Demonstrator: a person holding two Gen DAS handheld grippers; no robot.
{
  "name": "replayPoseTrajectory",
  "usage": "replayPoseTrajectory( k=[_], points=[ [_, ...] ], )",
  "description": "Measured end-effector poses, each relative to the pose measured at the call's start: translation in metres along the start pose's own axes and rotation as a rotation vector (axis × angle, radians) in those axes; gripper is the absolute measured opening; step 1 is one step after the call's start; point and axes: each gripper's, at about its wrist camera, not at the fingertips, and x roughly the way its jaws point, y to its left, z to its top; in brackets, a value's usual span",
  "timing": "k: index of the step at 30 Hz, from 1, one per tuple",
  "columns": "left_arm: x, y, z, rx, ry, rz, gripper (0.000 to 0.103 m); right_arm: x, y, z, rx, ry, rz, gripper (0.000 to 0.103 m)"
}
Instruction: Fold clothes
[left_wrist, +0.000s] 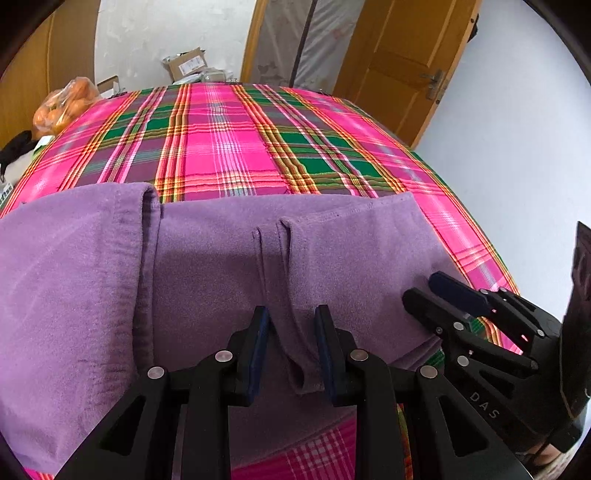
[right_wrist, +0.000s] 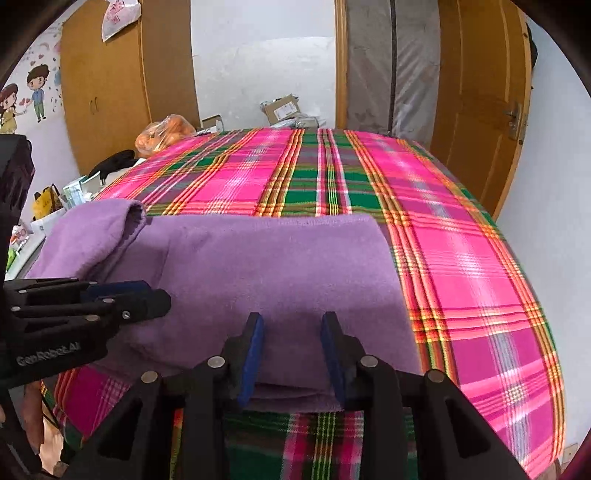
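On the plaid bed, from the left wrist view, a purple garment lies flat; the left gripper hangs over it, jaws apart around a raised fold. From the right wrist view, the right gripper, jaws apart, straddles the garment's near edge.

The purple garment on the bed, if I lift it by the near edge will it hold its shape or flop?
The purple garment will likely flop: it lies in soft folds, with a rolled sleeve. Its fuzzy surface probably grips the pads well. Both open grippers straddle its edge, so the middle may sag.
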Motion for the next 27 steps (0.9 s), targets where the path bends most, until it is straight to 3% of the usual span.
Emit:
replayPoseTrajectory(
  k=[4, 10, 16, 23, 27],
  points=[
    [-0.003, 0.0, -0.002, 0.008, -0.005, 0.012, 0.026, 0.001, 0.01, -0.011, -0.036, 0.0, 0.031, 0.042],
    [-0.013, 0.004, -0.004, 0.008, -0.012, 0.016, 0.027, -0.002, 0.015, -0.008, -0.042, -0.001, 0.001, 0.042],
    [-0.032, 0.014, -0.005, -0.011, -0.029, 0.006, 0.027, -0.012, 0.031, -0.004, -0.068, -0.025, 0.028, 0.042],
    [-0.062, 0.038, -0.014, -0.07, -0.057, -0.001, 0.027, -0.022, 0.057, 0.009, -0.102, -0.07, 0.08, 0.042],
    [-0.081, 0.058, -0.02, -0.092, -0.087, 0.043, 0.027, -0.03, 0.078, 0.018, -0.142, -0.105, 0.114, 0.042]
  ],
)
